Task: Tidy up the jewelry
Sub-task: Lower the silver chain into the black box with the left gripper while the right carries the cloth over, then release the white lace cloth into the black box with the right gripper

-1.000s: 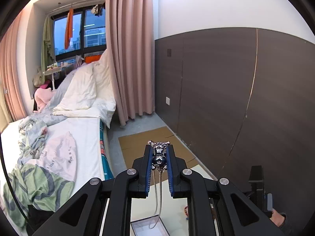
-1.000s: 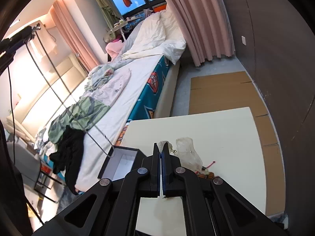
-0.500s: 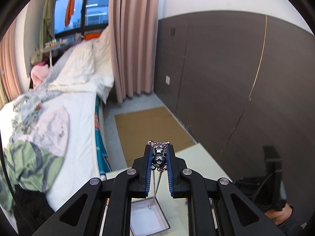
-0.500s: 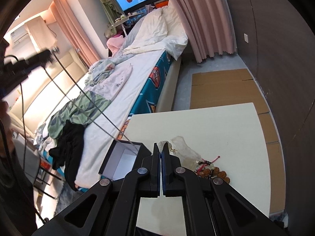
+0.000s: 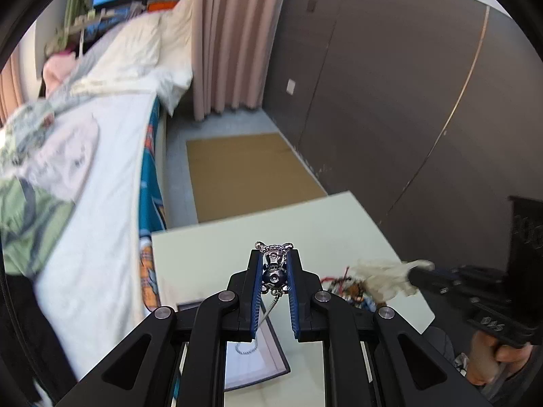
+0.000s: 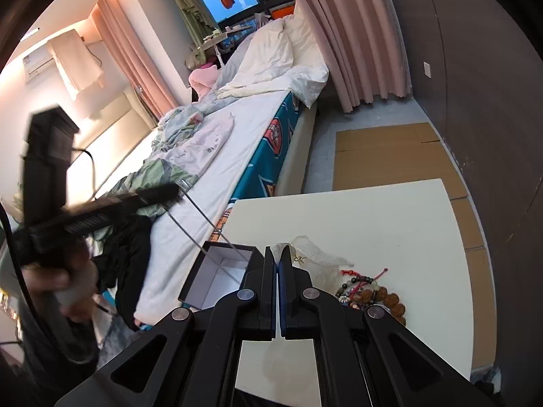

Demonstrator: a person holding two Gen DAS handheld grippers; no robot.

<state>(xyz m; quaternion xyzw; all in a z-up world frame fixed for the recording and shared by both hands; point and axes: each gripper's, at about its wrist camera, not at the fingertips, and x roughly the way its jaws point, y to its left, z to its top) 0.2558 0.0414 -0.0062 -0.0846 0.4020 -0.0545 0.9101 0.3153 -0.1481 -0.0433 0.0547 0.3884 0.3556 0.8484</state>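
Left wrist view shows the left gripper (image 5: 274, 268) clenched on a small silver pendant (image 5: 273, 269), a rounded metal charm with a glossy dark ball at its middle, pinched between ribbed blue pads (image 5: 257, 291). A fine silver chain (image 5: 268, 308) hangs from the charm and drops slack into an open box (image 5: 268, 363), where its end lies coiled on the smooth white lining. The box is square, with thin dark walls, and sits at the near left corner of a pale matte table (image 5: 305, 217). This gripper points steeply downward, directly above the box.

To its right lies a crumpled translucent plastic bag (image 5: 383, 276), and at its base a heap of beaded bracelets (image 5: 349, 288) with red cords. The right gripper's black fingers touch the bag's far end there, with a hand (image 5: 488, 361) wrapped round the handle below.

From the right wrist view, the right gripper (image 6: 278, 257) is clamped fully together on a fold of the same bag (image 6: 319, 254), its blue pads meeting with only thin film between them. It tilts downward over the table's near edge. The bracelets (image 6: 370, 293) are round wooden and glassy beads, knobbly in texture, lying just right of the fingers. The chain (image 6: 203, 218) runs taut as a thin line down into the box (image 6: 217, 271).
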